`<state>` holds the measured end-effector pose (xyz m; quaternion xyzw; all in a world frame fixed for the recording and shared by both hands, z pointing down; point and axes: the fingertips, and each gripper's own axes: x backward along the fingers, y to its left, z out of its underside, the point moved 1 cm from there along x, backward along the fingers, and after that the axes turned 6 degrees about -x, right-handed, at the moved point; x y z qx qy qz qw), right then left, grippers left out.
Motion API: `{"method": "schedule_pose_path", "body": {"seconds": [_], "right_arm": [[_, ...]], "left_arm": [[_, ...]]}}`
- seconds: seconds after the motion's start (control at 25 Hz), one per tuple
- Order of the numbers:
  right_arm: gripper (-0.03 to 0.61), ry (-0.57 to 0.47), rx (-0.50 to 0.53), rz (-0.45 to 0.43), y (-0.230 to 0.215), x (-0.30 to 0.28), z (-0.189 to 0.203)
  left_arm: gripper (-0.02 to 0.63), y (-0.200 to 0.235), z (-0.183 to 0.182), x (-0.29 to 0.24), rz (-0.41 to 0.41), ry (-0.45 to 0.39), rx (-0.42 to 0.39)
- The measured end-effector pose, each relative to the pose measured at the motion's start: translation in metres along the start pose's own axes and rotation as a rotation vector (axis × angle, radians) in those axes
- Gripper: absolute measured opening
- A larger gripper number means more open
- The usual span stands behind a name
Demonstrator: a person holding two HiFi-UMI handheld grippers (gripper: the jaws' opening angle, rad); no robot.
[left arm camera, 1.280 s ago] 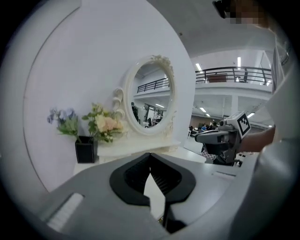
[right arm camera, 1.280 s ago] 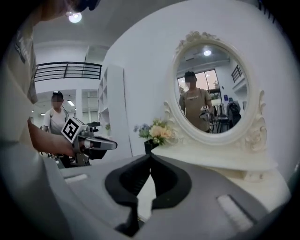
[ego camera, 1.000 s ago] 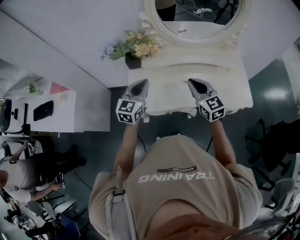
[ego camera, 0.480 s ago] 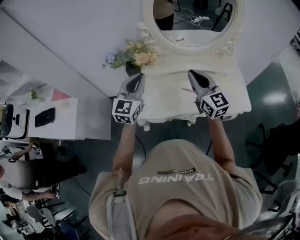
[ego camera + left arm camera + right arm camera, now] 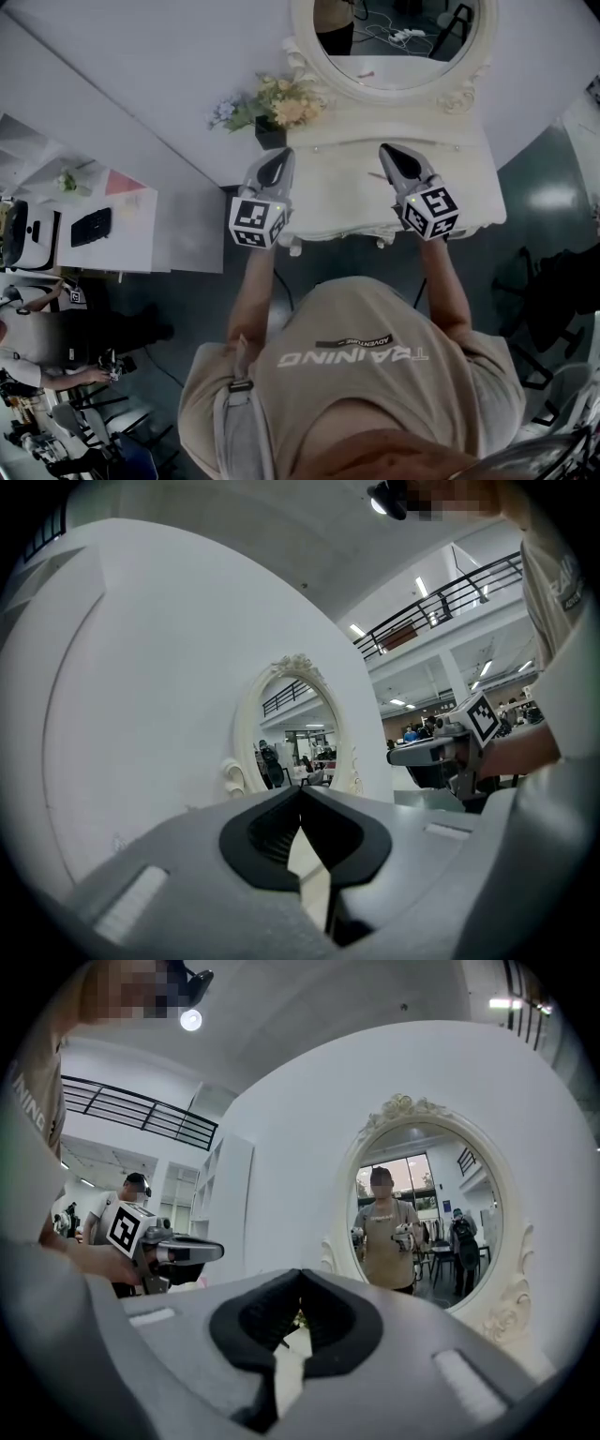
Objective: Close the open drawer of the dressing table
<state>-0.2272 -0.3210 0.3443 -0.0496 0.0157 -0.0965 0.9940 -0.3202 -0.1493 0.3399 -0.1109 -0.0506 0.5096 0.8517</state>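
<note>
1. A cream-white dressing table [image 5: 339, 192] with carved edges is seen against the far wall. It is topped by an oval mirror in an ornate cream frame [image 5: 398, 42].
2. The left gripper [image 5: 278, 167] is held over the left part of the tabletop. Its marker cube lies above the table's near edge.
3. In the left gripper view, the jaws of the left gripper [image 5: 300, 794] are seen pressed together at their tips, and nothing is held between them.
4. The right gripper [image 5: 392, 157] is held over the right part of the tabletop, well apart from the left one, and is pointed towards the mirror.
5. In the right gripper view, the jaws of the right gripper [image 5: 300, 1277] are likewise seen brought together, with nothing clamped.
6. The drawer belongs to the near front of the table, below the two marker cubes. From above it cannot be told apart from the table's edge, so whether it stands out cannot be judged.
7. A bunch of yellow and pale blue flowers in a dark pot [image 5: 270, 105] is set at the far left corner of the tabletop.
8. A white side desk [image 5: 141, 234] is seen to the left.
</note>
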Motion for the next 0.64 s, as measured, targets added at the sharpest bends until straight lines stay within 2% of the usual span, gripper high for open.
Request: {"method": "schedule_pose_path", "body": {"seconds": [0.4,0.64], "right_arm": [[0.000,0.052,0.023,0.004,0.007,0.000,0.017],[0.000,0.064,0.022,0.014,0.005,0.003,0.024]], "left_arm": [[0.006,-0.001,0.017,0.000,0.014,0.010,0.038],[0.006,-0.004,0.017,-0.002,0.029,0.005,0.035]]}}
